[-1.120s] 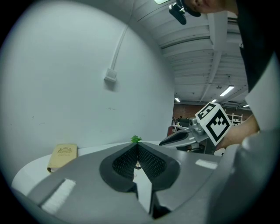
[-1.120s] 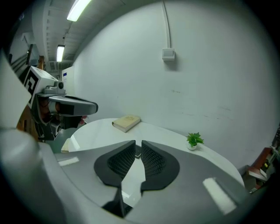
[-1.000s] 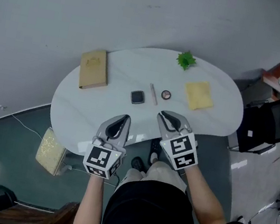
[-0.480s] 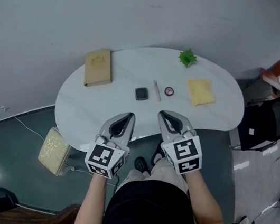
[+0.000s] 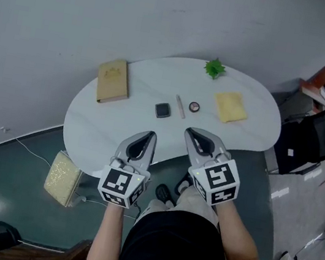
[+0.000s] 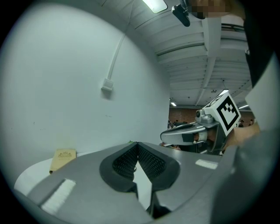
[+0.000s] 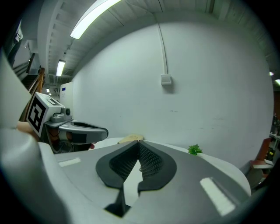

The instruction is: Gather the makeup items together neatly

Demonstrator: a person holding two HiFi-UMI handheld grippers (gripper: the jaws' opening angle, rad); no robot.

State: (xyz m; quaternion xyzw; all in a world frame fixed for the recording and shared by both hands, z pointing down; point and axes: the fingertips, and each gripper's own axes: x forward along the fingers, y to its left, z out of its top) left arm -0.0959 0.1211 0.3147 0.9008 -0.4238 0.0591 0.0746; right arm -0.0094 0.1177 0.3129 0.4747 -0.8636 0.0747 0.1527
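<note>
Fig.: white kidney-shaped table [image 5: 100,128] vs. pale wall [image 5: 78,5]. Mid-table row (apart, none touching): black compact [image 5: 162,110], pencil stick [image 5: 180,106], round pot [image 5: 194,107]. L gripper [image 5: 146,137] & R gripper [image 5: 194,135] over near edge, jaws together, empty; R's just closed.

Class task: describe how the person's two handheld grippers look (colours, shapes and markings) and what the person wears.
Both the left gripper and right gripper have smooth grey, tapering shells with black ridged pads. Each carries a white cube with black square markers. The person wears dark clothing.
</note>
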